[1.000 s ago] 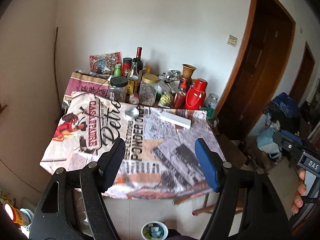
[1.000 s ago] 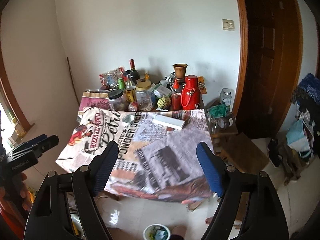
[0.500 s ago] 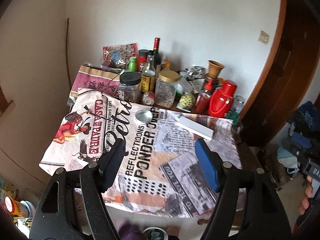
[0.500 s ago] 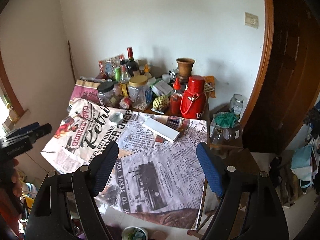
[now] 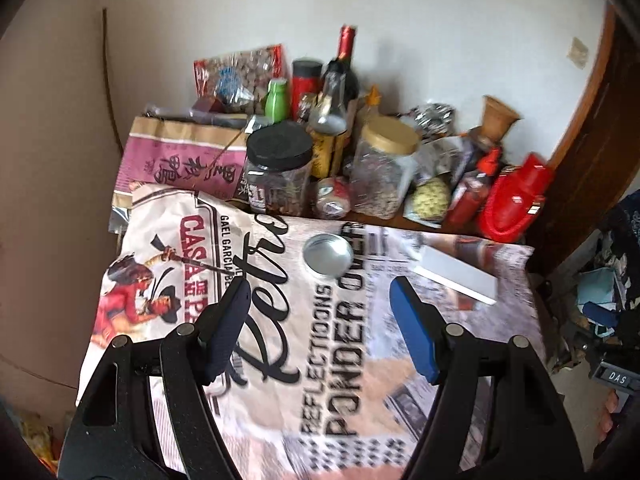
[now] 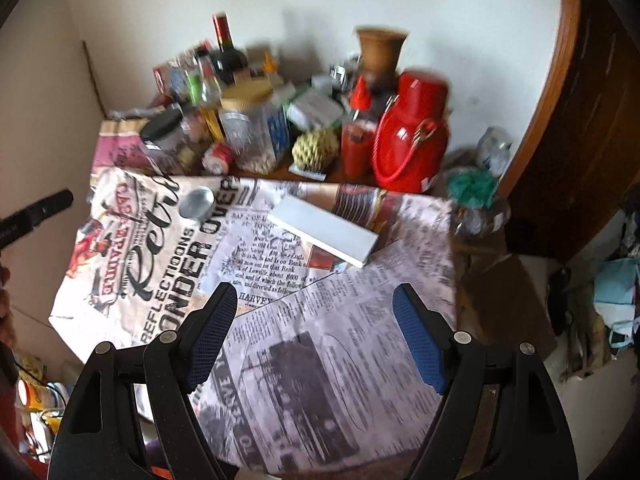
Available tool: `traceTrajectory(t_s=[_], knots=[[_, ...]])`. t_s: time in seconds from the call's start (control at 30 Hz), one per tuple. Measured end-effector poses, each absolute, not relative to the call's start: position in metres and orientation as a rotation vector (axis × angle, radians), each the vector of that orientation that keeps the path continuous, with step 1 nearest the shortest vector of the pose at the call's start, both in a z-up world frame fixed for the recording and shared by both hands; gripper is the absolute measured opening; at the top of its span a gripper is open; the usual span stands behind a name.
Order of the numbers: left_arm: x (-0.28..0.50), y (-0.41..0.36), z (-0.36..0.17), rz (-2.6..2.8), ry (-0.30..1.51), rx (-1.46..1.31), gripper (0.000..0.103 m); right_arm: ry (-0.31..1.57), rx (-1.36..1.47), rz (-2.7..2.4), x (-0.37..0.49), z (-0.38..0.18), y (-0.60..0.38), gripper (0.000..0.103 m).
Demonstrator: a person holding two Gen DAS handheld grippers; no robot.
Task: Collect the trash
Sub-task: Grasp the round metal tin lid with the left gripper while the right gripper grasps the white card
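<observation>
A table (image 5: 360, 360) (image 6: 280, 340) covered with a newspaper-print cloth fills both views. On it lie a round silver metal lid (image 5: 328, 255) (image 6: 197, 202) and a flat white box (image 5: 456, 276) (image 6: 324, 235). My left gripper (image 5: 320, 288) hangs open above the cloth, just short of the lid, with nothing between its fingers. My right gripper (image 6: 314, 296) is open too, over the cloth in front of the white box, empty. The left gripper's black tip (image 6: 36, 212) shows at the left edge of the right wrist view.
Jars, bottles, a red flask (image 5: 514, 204) (image 6: 412, 136), a snack bag and a clay cup (image 6: 378, 50) crowd the table's back against the wall. A brown door (image 6: 592, 120) stands at right. Clutter lies on the floor at right and lower left.
Both grippers have come forward and down toward the table, so the lid and box loom larger. Their jaws have kept the same width.
</observation>
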State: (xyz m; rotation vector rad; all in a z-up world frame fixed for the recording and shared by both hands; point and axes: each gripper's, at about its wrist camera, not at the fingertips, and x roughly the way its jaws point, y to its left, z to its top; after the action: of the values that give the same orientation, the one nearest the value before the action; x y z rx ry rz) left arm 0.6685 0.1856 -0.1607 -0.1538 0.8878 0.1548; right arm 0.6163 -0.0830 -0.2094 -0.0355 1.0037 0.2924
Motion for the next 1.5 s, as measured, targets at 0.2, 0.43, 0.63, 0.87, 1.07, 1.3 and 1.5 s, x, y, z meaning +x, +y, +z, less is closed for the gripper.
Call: traceTrajectory(t_s=[0.2,0.43,0.63,0.87,1.07,1.3,1.5], knots=[[0.729,0.213,-0.224,0.147,1.016,-0.222,0.071,1.082,-0.065,0.406,0.672,-0.257,-0.060,0.077],[0.774,0.221,-0.281,0.139,1.123,-0.215,0.059,1.195,-0.221,0.395,0.732,-0.322,-0.040,0.077],[0.799,0.225,-0.312,0.129,1.178,-0.222,0.047,1.251,-0.324,0.395,0.767,-0.354,-0.037,0.078],[0.818,0.234,-0.332,0.153,1.210,-0.230,0.032,1.290,-0.307,0.447,0.787,-0.364,-0.035,0.078],[0.829,0.234,-0.338,0.180,1.200,-0.207,0.022,1.262,-0.211,0.453,0.794,-0.358,-0.036,0.066],[0.830,0.219,-0.340,0.157,1.203,-0.175,0.002,1.246,-0.189,0.414,0.779,-0.354,-0.036,0.053],[0.810,0.198,-0.326,0.164,1.171,-0.166,0.002,1.231,-0.171,0.400,0.746,-0.342,-0.039,0.051]])
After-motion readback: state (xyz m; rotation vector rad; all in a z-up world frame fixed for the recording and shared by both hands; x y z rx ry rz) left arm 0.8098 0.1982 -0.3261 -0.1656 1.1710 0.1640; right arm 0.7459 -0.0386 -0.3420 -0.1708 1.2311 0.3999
